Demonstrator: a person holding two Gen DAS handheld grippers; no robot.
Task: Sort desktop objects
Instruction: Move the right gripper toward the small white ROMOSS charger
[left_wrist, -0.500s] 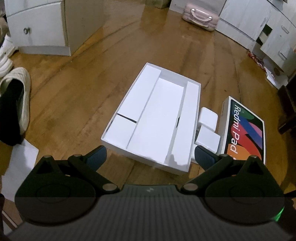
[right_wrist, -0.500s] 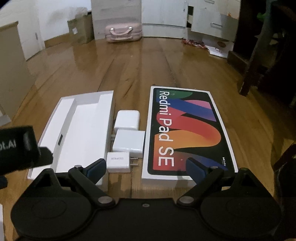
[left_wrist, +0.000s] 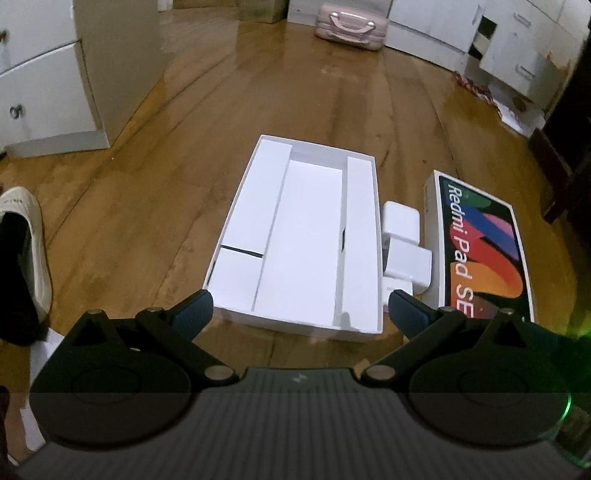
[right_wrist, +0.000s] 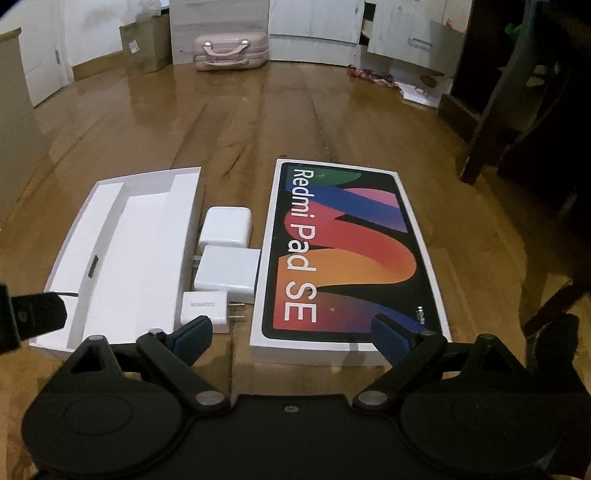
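Both grippers, left gripper (left_wrist: 300, 306) and right gripper (right_wrist: 291, 332), are hovering spread wide, grasping nothing. Three white chargers (right_wrist: 225, 271) are lying ahead of the right gripper, between white tray (right_wrist: 110, 258) and Redmi Pad SE box (right_wrist: 347, 258)

The left claw (left_wrist: 300, 310) seems to have swung right, recentring the white tray (left_wrist: 306, 240).

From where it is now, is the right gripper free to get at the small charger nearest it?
Probably yes. The right gripper is open and holds nothing, and the small charger lies just ahead of its left finger, uncovered, in the gap between the open white tray and the Redmi Pad SE box.
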